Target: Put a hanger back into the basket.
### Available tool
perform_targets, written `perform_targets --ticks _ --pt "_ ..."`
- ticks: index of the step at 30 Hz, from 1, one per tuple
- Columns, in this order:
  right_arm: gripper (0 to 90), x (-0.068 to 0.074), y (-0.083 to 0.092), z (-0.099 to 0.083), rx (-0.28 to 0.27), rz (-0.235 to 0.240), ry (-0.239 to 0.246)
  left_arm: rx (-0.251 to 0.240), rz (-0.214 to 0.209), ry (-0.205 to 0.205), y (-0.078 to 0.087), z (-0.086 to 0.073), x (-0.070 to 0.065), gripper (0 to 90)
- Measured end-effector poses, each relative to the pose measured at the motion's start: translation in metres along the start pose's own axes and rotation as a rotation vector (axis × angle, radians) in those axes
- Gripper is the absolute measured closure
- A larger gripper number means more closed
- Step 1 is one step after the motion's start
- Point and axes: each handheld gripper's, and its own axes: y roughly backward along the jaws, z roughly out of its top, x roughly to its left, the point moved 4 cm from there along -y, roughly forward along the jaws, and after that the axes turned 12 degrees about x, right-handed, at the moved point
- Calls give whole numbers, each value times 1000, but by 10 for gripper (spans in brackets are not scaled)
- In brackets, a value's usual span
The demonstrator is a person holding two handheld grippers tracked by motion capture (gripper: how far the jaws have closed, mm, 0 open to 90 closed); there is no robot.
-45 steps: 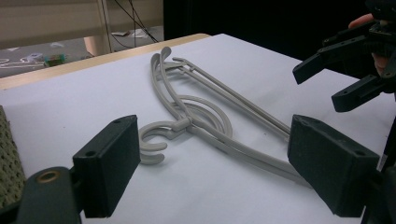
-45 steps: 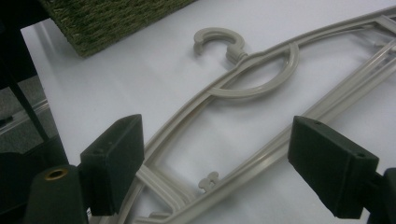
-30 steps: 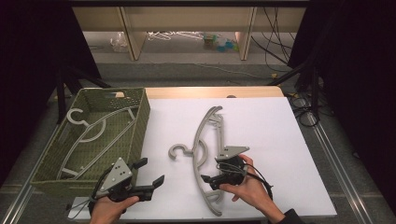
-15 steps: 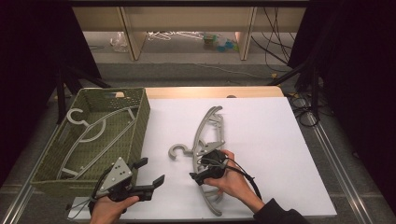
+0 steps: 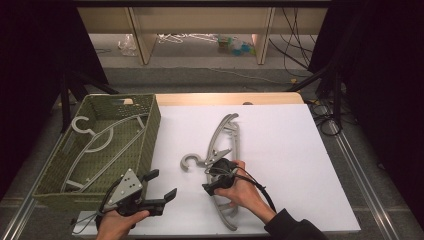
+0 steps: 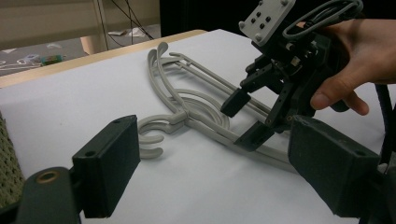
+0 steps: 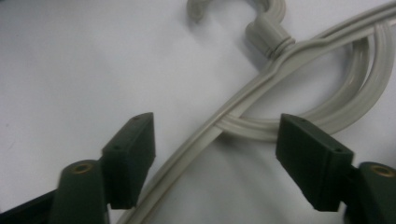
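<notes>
Grey hangers: one on table (image 5: 226, 145), one in basket (image 5: 107, 140).

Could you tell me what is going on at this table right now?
A person is working on a grey hanger lying on the white table. The right gripper has just been closing its jaws astride the hanger's arm, not yet pinching it. The left gripper waits open beside the green basket, which holds another hanger.

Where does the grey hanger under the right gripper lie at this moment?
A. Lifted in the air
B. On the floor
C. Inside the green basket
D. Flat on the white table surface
D: the hanger lies flat on the white table, between the open jaws of the right gripper.
</notes>
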Motion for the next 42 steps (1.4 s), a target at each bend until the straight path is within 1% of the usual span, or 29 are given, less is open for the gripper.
perform_targets --ticks 2,3,4,6,7,8,9,10,11,13,14,16,17,18,22,23,24,27,29,30,31,32,33,34,36,37,39,40,42 --pt "328 1 0 -2 20 27 -3 7 11 0 1 0 0 167" --pt "328 2 0 -3 27 28 -2 2 0 0 0 0 0 167" --pt "328 2 -1 -2 29 22 -6 10 7 19 0 0 -1 167" --pt "351 2 -1 -2 37 15 -12 15 8 1 -1 0 0 168" --pt "367 3 -1 -2 54 14 -18 16 8 -1 -1 -1 0 167" --pt "377 3 0 -3 65 23 -18 15 5 14 -1 -1 -1 167" --pt "388 4 0 -4 70 39 -18 11 6 11 0 0 -1 168" --pt "389 4 -1 -5 83 45 -21 8 6 19 0 0 -1 168" --pt "392 5 -3 -5 89 45 -14 10 9 6 0 0 0 168" --pt "433 7 -8 -5 93 54 -9 16 10 4 -1 -1 -1 168" --pt "447 7 -9 -5 99 61 -9 12 -3 -4 -2 -1 -1 169" --pt "481 8 -11 -5 110 72 -20 19 8 -3 -1 0 0 169" --pt "503 8 -11 -4 106 78 -16 12 2 -3 -2 0 -1 169" --pt "526 8 -11 -4 102 84 -15 19 6 -4 -1 -1 0 169" --pt "545 8 -10 -4 104 85 -45 13 -5 -7 -2 0 0 170" --pt "575 9 -10 -4 99 87 -45 17 3 -5 -1 0 0 170" --pt "594 9 -8 -4 88 91 -45 17 3 7 -1 0 -1 170" --pt "614 9 -4 -4 85 110 -52 14 3 13 -1 0 -1 171" --pt "624 9 -4 -6 91 113 -58 12 4 12 0 0 -1 172" --pt "632 10 -2 -6 88 115 -58 12 5 -3 0 0 -1 172" --pt "644 10 0 -7 82 117 -55 7 -1 -5 0 1 -1 172" --pt "650 11 4 -7 74 125 -53 10 7 -9 2 1 -1 172" --pt "655 11 7 -8 68 127 -47 2 2 6 1 1 -1 172" --pt "661 10 10 -10 61 126 -45 2 5 10 2 1 -1 173" --pt "671 9 16 -14 55 132 -50 7 8 -6 2 1 0 173" --pt "676 7 18 -15 51 138 -42 6 8 0 2 1 0 173" --pt "683 6 22 -20 46 147 -44 5 7 -13 2 1 0 174" --pt "687 4 26 -22 28 133 -42 5 8 -14 2 1 0 173" --pt "699 4 31 -27 32 133 -34 6 9 -16 2 1 0 173"
